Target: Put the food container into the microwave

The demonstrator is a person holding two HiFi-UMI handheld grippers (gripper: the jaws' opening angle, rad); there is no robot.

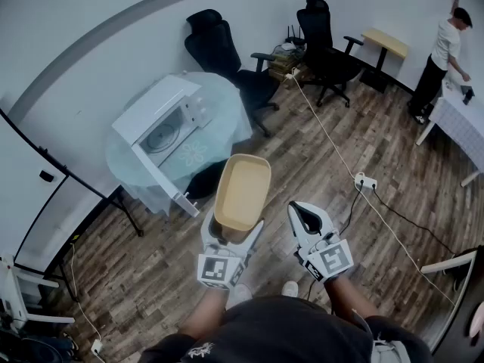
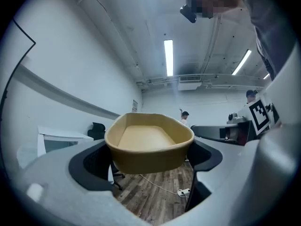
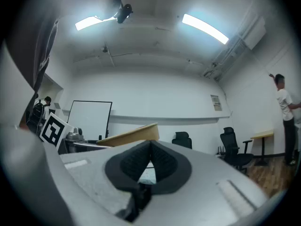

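Left gripper (image 1: 231, 240): I grip the food container (image 1: 243, 192), jaws clamped on it.
Right gripper (image 1: 308, 219): jaws pressed together, empty.
Microwave (image 1: 162, 127): door open.

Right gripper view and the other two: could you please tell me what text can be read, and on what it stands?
Wall notice: print too small and blurred to read.
Marker cubes: coded squares only, no letters.
No readable text anywhere else.

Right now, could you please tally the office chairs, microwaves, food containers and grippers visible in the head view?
Office chairs: 2
Microwave: 1
Food container: 1
Grippers: 2, the left gripper and the right gripper
Total: 6
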